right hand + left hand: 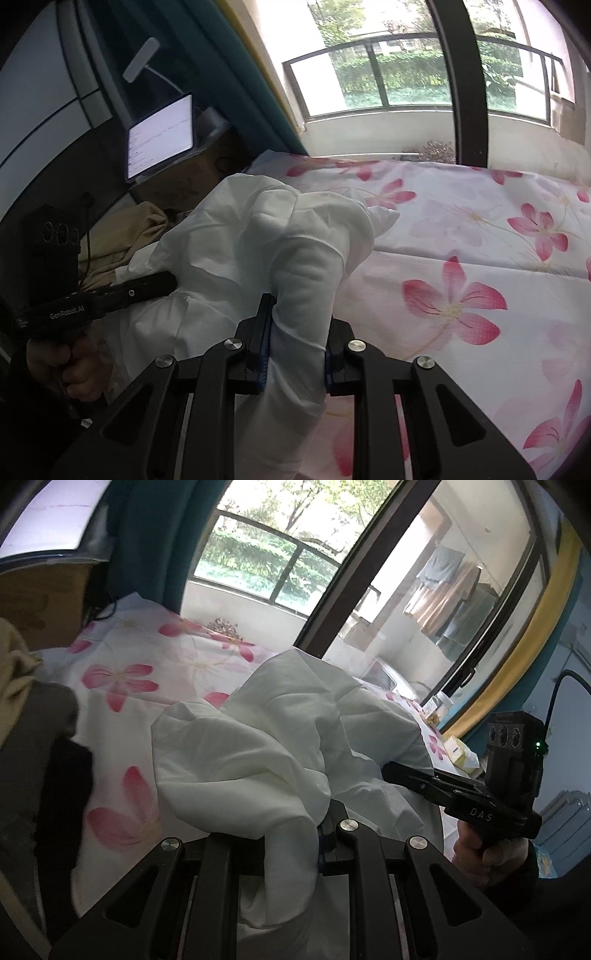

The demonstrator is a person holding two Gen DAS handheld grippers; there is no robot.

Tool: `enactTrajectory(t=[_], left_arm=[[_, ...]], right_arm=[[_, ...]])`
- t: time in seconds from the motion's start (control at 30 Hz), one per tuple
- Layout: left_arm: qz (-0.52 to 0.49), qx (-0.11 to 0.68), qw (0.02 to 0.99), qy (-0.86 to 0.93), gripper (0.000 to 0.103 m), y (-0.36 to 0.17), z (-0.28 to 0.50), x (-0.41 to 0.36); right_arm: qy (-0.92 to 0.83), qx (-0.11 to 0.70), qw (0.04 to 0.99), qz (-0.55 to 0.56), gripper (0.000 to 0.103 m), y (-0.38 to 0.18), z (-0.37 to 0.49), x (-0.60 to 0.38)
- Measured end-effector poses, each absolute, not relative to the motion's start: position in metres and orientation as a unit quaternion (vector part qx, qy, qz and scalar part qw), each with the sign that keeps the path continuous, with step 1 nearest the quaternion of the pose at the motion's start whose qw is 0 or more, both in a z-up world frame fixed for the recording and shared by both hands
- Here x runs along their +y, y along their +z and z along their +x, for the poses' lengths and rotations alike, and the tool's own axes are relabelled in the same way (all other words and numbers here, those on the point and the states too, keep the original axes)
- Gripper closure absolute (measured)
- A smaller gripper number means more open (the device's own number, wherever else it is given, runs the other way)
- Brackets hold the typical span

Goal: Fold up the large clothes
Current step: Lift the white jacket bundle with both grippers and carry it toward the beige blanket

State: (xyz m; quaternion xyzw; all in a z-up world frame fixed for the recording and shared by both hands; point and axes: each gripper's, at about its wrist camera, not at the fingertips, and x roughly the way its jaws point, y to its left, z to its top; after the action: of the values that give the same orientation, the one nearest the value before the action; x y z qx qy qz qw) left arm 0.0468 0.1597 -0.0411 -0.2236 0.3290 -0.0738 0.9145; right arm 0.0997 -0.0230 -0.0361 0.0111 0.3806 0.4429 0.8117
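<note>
Both the left gripper (295, 834) and right gripper (295, 343) are clamped on bunched edges of the crumpled thin white garment (258, 731), probably to spread it above the pink-flowered bedsheet (480, 240).

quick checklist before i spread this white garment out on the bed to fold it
1. Left claw shut on the white garment: ok.
2. Right claw shut on the garment: ok.
3. Garment lifted clear of the floral bedsheet: not ok, part of it lies bunched on the sheet.
4. Garment flat and untwisted between the claws: not ok, crumpled.
5. Open bedsheet to lay it on: ok in the right wrist view.
6. Which edges are gripped (shoulders, hem): cannot tell.
</note>
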Motion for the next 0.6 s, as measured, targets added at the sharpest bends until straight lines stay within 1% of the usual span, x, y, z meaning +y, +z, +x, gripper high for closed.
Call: enactTrajectory(t=[0.6], left_arm=[[-0.211,0.301,0.930,-0.030,0.086,-0.031,-0.036,0.184]], right_arm=[[0.480,0.355,0.802,-0.013,0.082,-0.022,0.030,0.012]])
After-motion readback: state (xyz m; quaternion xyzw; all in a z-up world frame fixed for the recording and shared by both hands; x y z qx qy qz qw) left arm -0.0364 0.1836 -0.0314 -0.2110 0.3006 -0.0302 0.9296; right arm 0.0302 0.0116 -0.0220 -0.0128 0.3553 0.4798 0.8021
